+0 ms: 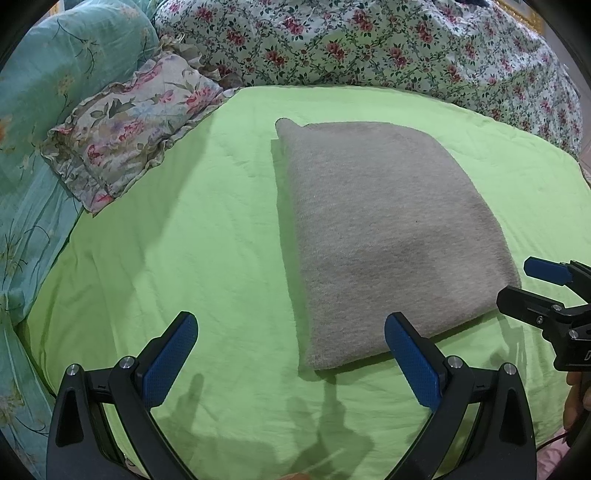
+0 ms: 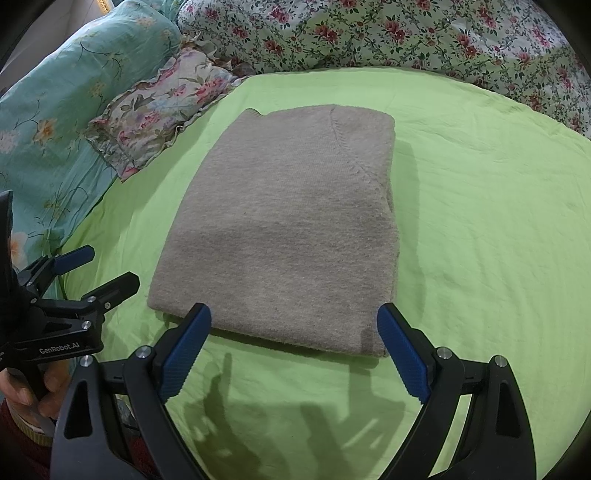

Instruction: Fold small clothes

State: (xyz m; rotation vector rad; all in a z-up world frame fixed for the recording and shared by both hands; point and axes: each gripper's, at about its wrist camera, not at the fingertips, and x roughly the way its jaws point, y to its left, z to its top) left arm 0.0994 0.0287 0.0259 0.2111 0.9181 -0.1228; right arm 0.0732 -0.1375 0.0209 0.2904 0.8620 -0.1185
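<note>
The right gripper (image 2: 293, 349) and left gripper (image 1: 291, 350) gape empty just short of the folded grey sweater (image 2: 284, 229) (shoulder seam visible only from right wrist).

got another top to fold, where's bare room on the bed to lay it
Bare green sheet lies right of the folded sweater, out to the floral quilt. A narrower strip lies left of it, bordered by the frilled pillow. The near strip is crowded by the open left gripper and right gripper.
</note>
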